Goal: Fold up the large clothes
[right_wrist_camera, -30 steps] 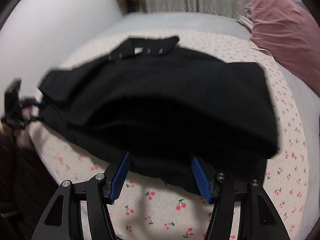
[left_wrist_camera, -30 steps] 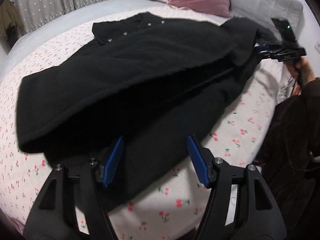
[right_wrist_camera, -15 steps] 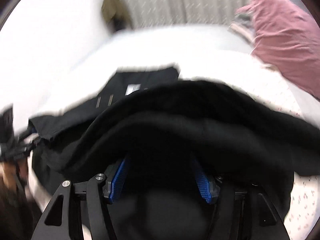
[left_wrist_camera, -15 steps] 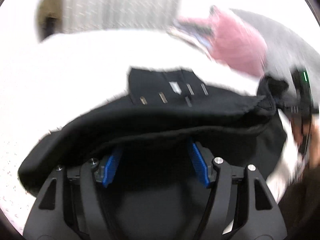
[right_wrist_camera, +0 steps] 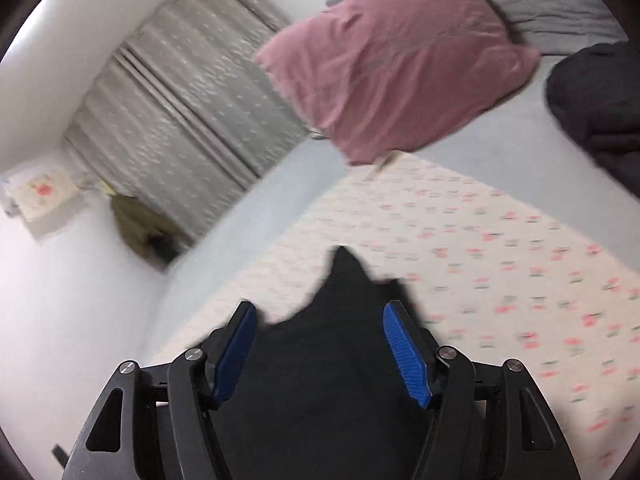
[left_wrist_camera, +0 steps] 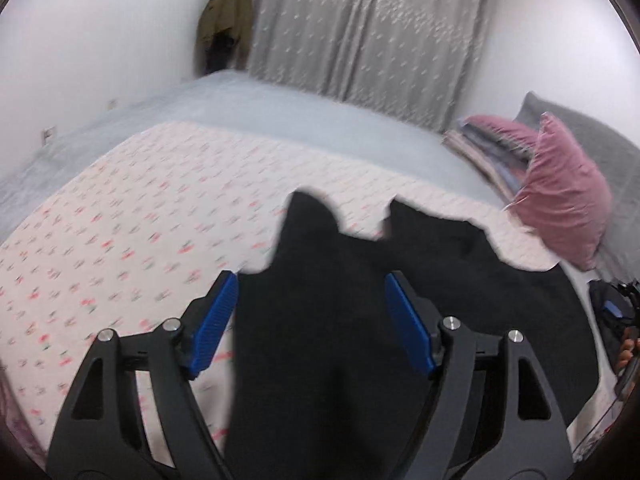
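- While both wrist views are smeared by motion, the main items read clearly enough: a black garment (left_wrist_camera: pixel 340 344) lies on a cherry-print bedspread (left_wrist_camera: pixel 120 248), bunched toward the near side of the bed.
- Left gripper (left_wrist_camera: pixel 310 322): jaws stand well apart and have just been opening further. Black cloth fills the gap between the blue pads (left_wrist_camera: pixel 214 322) and passes beneath the frame, but neither pad visibly presses on it (the left pad shows bedspread behind it, not cloth). No grip is observed.
- Right gripper (right_wrist_camera: pixel 322 350): jaws likewise wide and have just been opening. A peaked fold of the garment (right_wrist_camera: pixel 332 360) rises between the pads (right_wrist_camera: pixel 404 352), with a gap visible on each side. No grip is observed.
- Garment outline in the left view: two raised points along its far edge, with the body spreading to the right, toward the other gripper.
- Right gripper is also glimpsed at the right edge of the left view, with fingers of a hand (left_wrist_camera: pixel 626 354) on it; its jaw state cannot be told from there.
- Far right on the bed: a pink pillow (left_wrist_camera: pixel 560 196) leaning against a grey headboard (left_wrist_camera: pixel 608 148), with a stack of folded textiles (left_wrist_camera: pixel 488 152) just to its left.
- Far side: grey curtains (left_wrist_camera: pixel 360 32); an olive coat (left_wrist_camera: pixel 224 20) hangs at their left.
- Right view also shows a dark bundle (right_wrist_camera: pixel 596 108) on the bed at the far right edge, beside the pillow.
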Demonstrator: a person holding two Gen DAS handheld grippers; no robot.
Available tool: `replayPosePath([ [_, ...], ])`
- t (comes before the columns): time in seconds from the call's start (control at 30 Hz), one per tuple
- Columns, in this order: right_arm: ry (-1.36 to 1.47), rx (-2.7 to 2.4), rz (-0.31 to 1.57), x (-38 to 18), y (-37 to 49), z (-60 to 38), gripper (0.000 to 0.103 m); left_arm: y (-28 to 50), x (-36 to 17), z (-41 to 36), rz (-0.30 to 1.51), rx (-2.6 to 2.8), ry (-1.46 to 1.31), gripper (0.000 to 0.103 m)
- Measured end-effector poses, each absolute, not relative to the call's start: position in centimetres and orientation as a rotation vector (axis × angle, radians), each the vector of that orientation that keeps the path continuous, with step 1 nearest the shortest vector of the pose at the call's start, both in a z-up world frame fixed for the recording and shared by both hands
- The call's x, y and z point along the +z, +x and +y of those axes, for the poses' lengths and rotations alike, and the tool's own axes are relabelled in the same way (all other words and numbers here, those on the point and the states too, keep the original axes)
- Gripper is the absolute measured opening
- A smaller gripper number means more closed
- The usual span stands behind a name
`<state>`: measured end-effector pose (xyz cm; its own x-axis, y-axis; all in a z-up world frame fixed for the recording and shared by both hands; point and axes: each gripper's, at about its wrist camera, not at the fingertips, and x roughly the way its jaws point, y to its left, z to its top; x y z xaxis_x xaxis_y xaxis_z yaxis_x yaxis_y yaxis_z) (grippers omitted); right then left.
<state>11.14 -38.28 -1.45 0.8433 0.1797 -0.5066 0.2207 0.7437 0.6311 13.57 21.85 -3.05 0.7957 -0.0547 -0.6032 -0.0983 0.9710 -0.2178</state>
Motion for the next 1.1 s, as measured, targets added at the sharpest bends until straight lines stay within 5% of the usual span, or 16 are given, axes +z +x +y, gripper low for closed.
replayPosePath([
  [0.17,0.575,-0.071,0.809,-4.7,12.9,-36.6,0.067,15.0,-5.9,22.8,0.790,0.036,-0.265,0.076],
  [0.33,0.297,-0.179,0.784,-5.6,15.7,-31.9,0.065,16.9,-7.2,20.8,0.798,-0.037,-0.235,0.062],
  [0.37,0.276,-0.182,0.770,-5.7,15.6,-31.4,0.055,17.3,-7.6,20.0,0.805,-0.035,-0.212,0.055],
  [0.47,0.191,-0.200,0.727,-5.0,15.1,-29.5,0.009,18.0,-7.7,18.5,0.825,0.034,-0.155,0.008],
  [0.8,0.239,-0.287,0.354,2.7,16.8,-31.1,0.002,19.1,2.2,16.3,0.417,0.067,-0.070,0.007],
  [0.9,0.269,-0.265,0.390,2.8,20.3,-31.8,0.002,22.4,0.0,17.1,0.470,0.100,-0.090,0.008],
  [1.1,0.347,-0.117,0.712,-3.3,26.2,-33.9,0.010,28.4,-10.4,20.9,0.870,0.079,-0.279,0.014],
])
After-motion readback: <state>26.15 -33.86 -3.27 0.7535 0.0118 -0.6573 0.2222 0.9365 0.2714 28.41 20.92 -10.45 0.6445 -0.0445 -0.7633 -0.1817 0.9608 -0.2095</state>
